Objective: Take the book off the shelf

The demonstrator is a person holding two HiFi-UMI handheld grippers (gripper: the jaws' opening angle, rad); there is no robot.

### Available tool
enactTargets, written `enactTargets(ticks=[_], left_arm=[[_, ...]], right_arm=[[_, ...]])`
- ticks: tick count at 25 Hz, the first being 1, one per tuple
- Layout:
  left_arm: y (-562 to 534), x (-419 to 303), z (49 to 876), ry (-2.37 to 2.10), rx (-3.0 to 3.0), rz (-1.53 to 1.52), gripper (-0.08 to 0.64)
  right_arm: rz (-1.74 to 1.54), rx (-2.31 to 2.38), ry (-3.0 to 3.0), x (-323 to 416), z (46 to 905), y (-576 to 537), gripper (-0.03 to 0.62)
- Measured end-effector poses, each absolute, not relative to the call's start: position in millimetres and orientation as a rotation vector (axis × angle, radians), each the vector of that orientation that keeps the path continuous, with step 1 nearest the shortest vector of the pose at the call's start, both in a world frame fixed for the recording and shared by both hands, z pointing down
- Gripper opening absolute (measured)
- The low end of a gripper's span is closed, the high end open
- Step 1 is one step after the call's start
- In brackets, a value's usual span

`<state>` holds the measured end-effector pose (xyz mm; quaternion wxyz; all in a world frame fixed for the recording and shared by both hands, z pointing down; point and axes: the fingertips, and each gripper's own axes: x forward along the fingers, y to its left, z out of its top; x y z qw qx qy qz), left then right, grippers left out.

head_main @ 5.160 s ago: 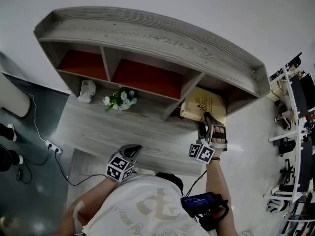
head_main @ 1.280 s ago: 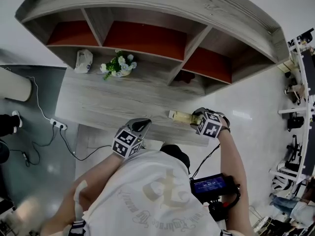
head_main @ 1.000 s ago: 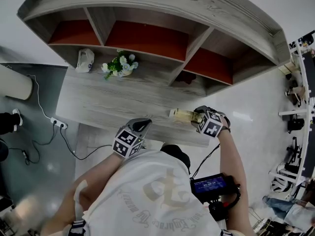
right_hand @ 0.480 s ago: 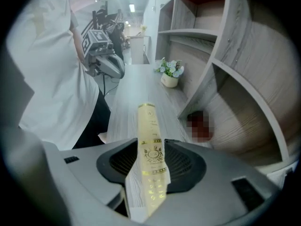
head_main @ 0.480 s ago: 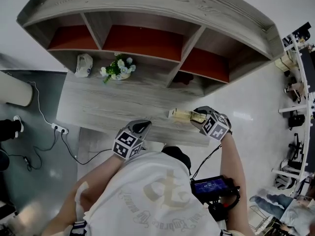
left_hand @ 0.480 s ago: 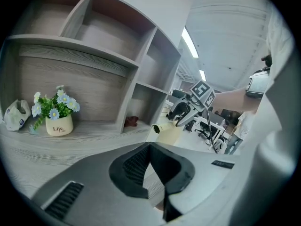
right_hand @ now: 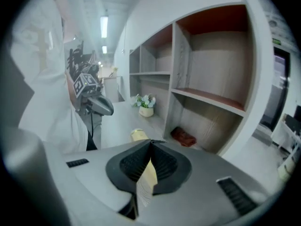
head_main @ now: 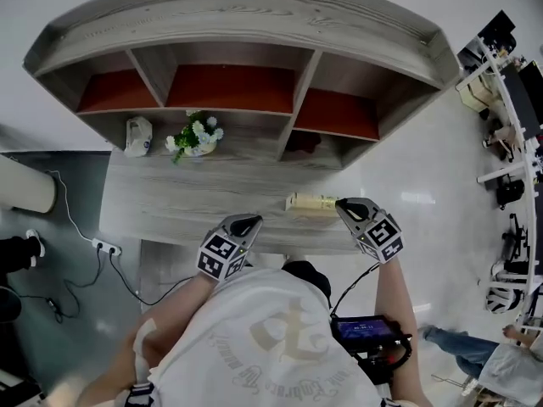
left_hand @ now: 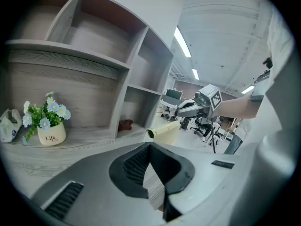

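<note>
Matt grey wood-grain shelf (head_main: 254,15) and desk (head_main: 187,202), pale paper book (head_main: 312,203), glossy white floor (head_main: 424,172)

The cream flower pot (left_hand: 51,135), sitting at the far left of the desk (left_hand: 91,141), is showing the word "Life" in dark letters, with a smaller line beneath that is too fine to read. The pale print on the person's shirt (head_main: 271,346) is giving no legible words.

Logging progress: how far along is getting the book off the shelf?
Done: the book is out of the shelf and lies on the desk near its front edge. In hand: nothing; the right gripper, beside the book, and the left gripper are both shut and empty. Left: nothing evident.
</note>
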<state>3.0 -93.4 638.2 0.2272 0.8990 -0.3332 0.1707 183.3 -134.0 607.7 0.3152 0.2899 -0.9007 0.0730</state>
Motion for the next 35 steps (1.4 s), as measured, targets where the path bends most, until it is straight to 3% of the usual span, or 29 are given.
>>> enactTargets(ticks=[13, 35], left_arm=[[-95, 14, 625, -0.874, 2.523, 0.465, 0.008], [-95, 41, 613, -0.778, 2.591, 0.438, 0.008]], right_arm=[[0.455, 1.217, -2.596, 220, 576, -94, 0.003], [0.517, 1.402, -2.59, 229, 573, -63, 0.003]])
